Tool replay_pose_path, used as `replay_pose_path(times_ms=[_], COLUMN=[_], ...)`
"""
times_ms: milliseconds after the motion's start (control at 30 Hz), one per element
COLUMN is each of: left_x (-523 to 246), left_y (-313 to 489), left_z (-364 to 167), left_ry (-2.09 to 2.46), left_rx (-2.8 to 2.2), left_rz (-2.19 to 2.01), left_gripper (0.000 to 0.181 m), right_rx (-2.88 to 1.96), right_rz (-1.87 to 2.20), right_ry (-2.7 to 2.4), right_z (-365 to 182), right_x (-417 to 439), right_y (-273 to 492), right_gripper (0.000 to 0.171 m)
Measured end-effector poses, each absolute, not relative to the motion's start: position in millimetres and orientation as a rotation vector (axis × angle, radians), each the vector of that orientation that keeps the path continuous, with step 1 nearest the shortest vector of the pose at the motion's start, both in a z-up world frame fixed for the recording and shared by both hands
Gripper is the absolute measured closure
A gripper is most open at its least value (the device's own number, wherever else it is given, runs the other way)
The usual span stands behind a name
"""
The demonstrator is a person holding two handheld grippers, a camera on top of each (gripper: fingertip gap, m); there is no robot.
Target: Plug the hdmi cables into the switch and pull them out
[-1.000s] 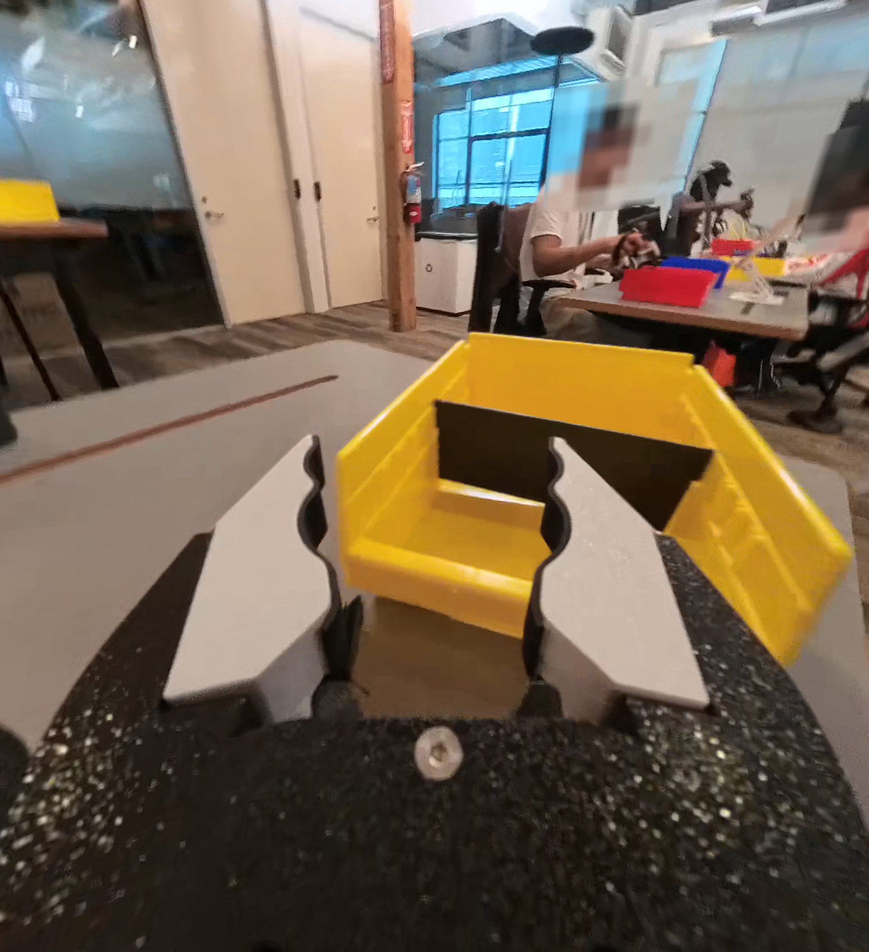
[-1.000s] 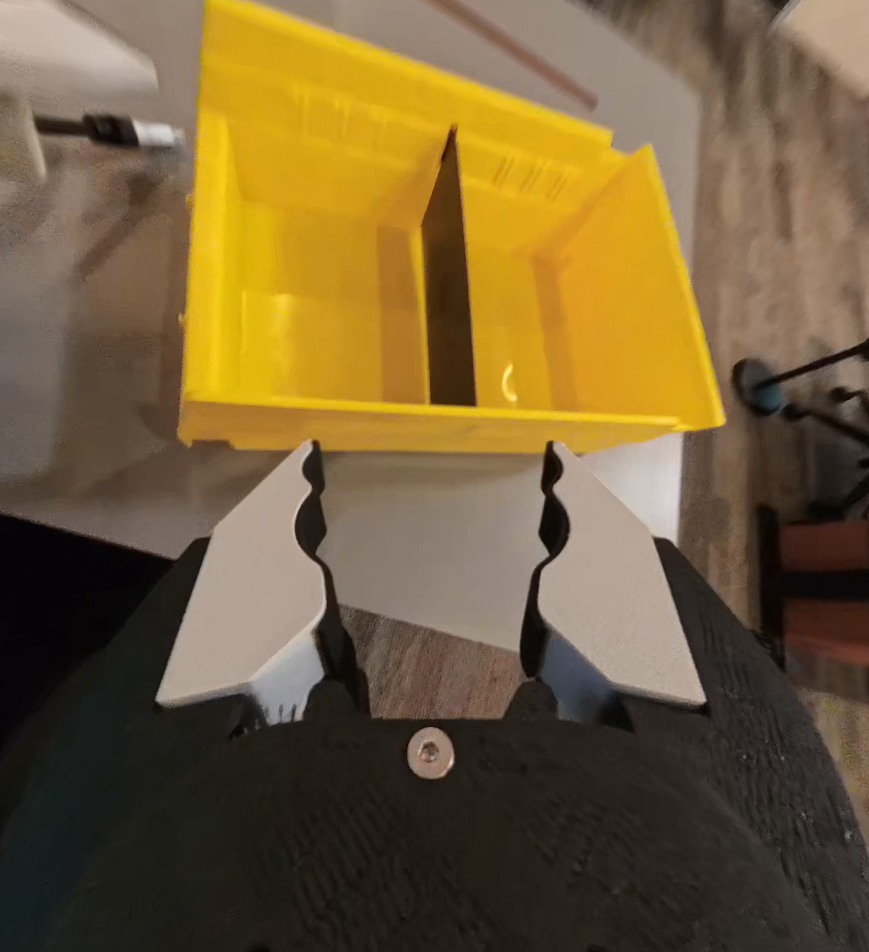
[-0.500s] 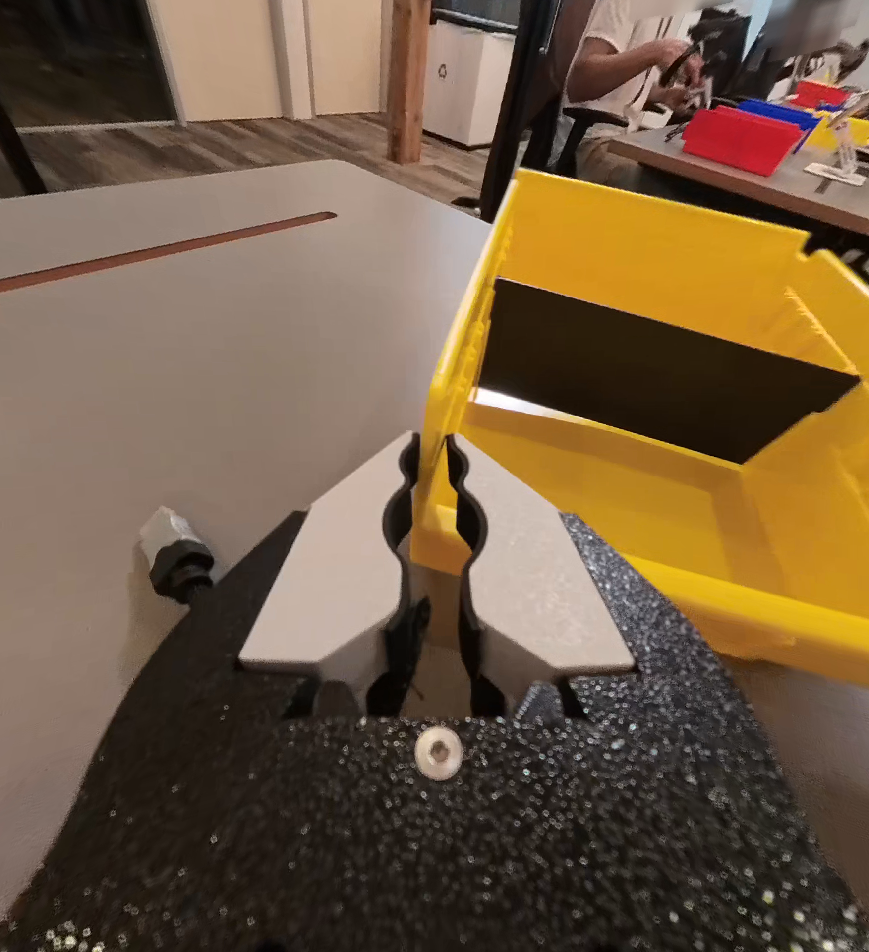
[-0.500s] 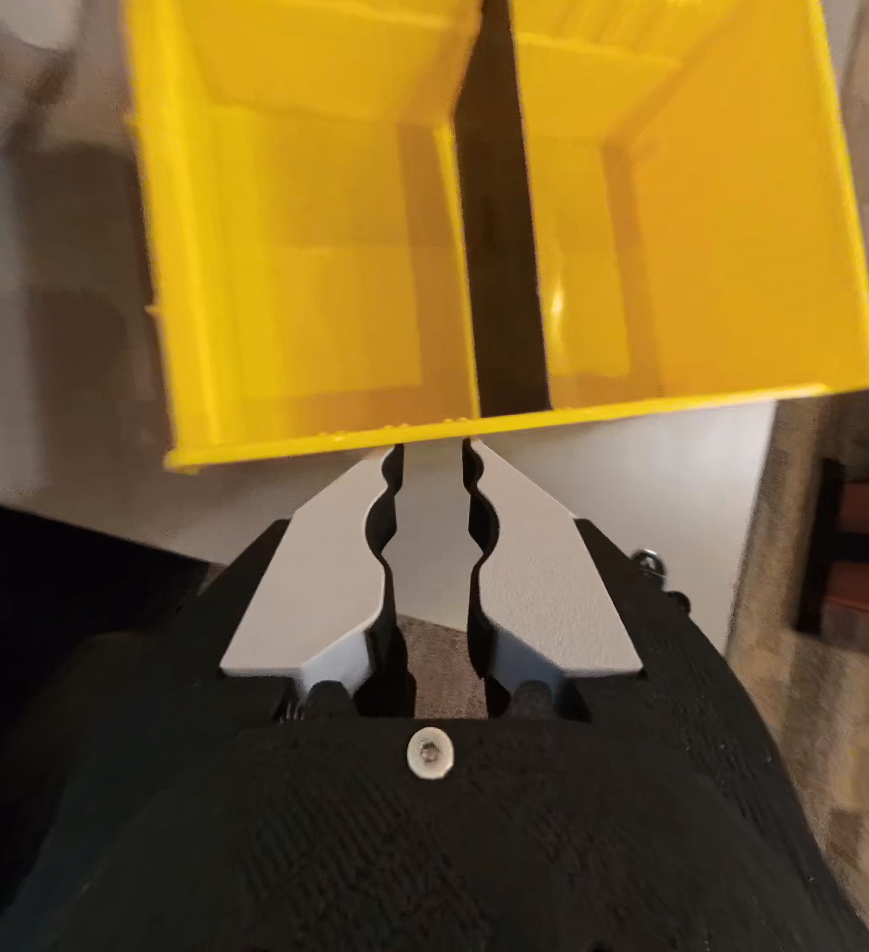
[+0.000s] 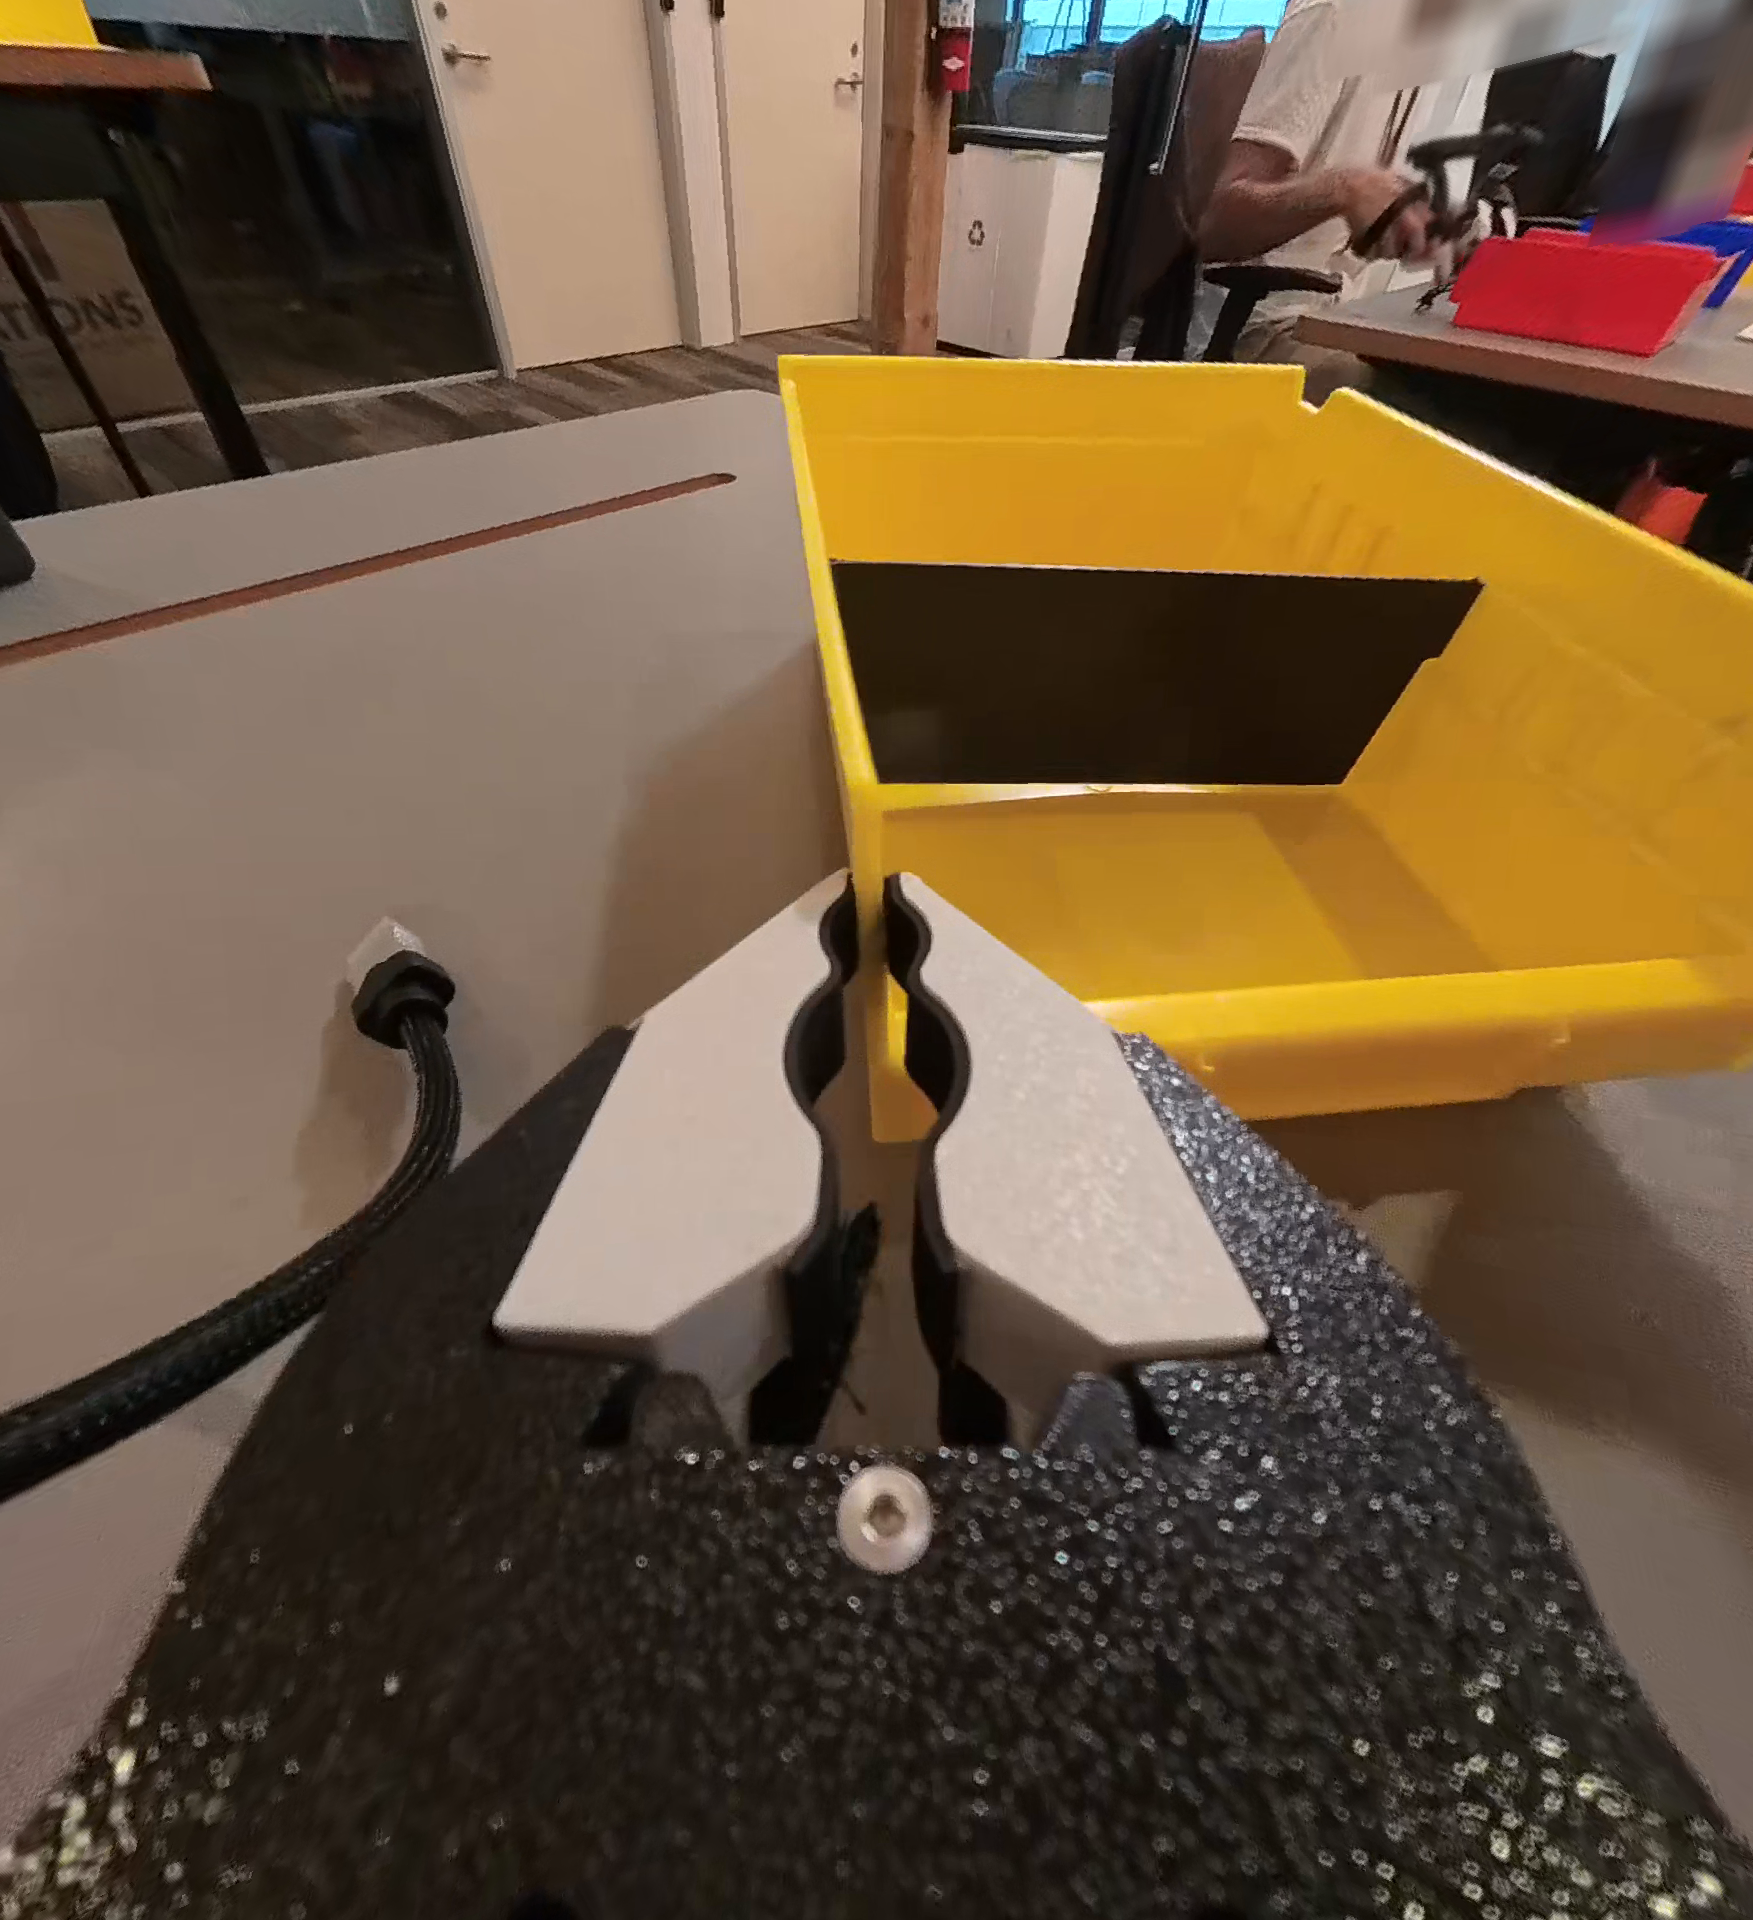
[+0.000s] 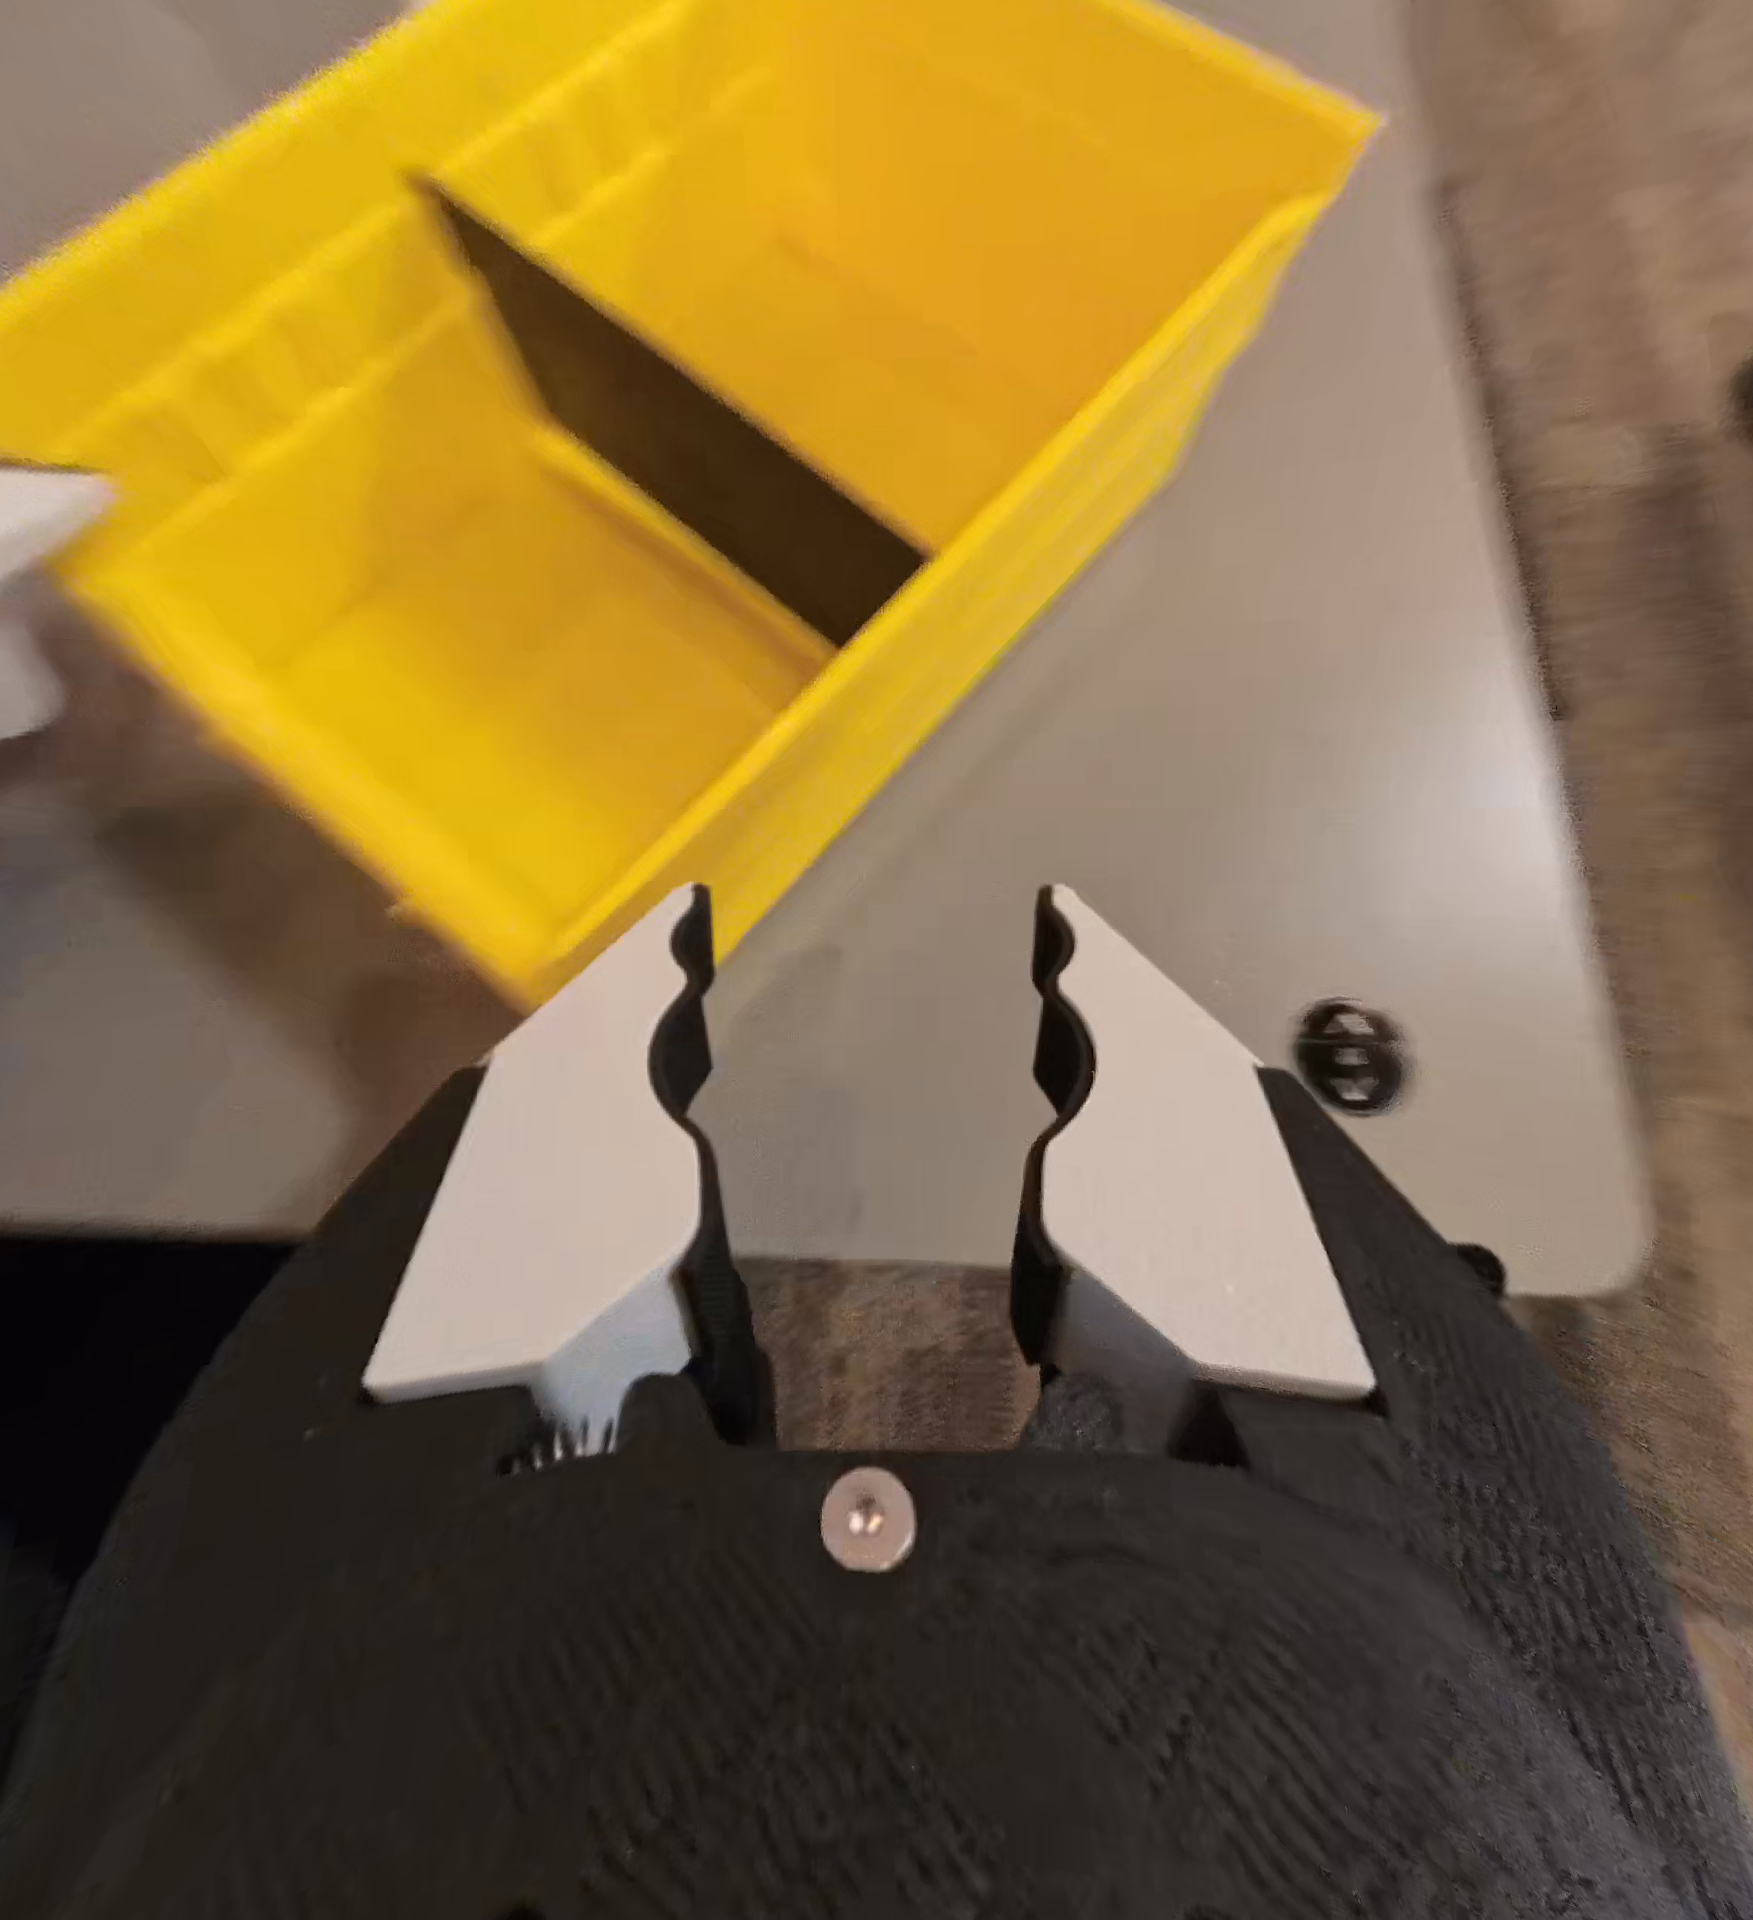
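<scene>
HDMI cable lies beside left claw.

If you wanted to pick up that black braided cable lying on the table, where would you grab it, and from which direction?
Grip the braided cable at the rigid black collar just behind its metal tip, probably from above with one finger on each side. The collar looks stiff, while the braided length behind curves loosely on the grey table. The left gripper pinches the yellow bin wall.

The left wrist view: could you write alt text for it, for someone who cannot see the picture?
The left gripper is shut on the near corner wall of an empty yellow bin with a black divider, standing on a grey table. To the left, a black braided cable with a silver-tipped plug lies on the table; a seated person works at another table behind.
</scene>
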State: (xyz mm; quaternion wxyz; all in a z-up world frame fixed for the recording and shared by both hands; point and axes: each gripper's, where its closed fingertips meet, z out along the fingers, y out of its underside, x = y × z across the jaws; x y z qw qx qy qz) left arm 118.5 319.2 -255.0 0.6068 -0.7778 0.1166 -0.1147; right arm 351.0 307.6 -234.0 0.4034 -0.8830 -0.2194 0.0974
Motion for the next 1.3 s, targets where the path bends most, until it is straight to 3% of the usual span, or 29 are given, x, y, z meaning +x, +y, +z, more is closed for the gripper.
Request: replay_pose_path(times_ms=[400,733,967,1133,1300], left_x=[120,134,159,170,171], left_y=[318,314,309,310,310], left_z=[-255,-255,-255,-255,-254], left_ry=[0.286,0.361,0.452,0.485,0.487], left_rx=[-1.777,-1.747,-1.734,-1.727,-1.716], left_rz=[-0.242,-0.293,-0.385,-0.381,-0.372], left_gripper=[0.179,0.174,0.166,0.164,0.165], right_rx=[-2.307,-2.316,-2.27,-2.203,-2.159], right_rz=[0.28,0.181,0.041,-0.029,-0.083], right_ry=[-0.882,-0.906,-0.69,-0.578,-0.5], right_z=[-245,-261,-261,-261,-244], right_x=[316,325,348,356,370], right_y=[262,285,326,349,350], right_gripper=[0.107,0.16,0.169,0.169,0.149])
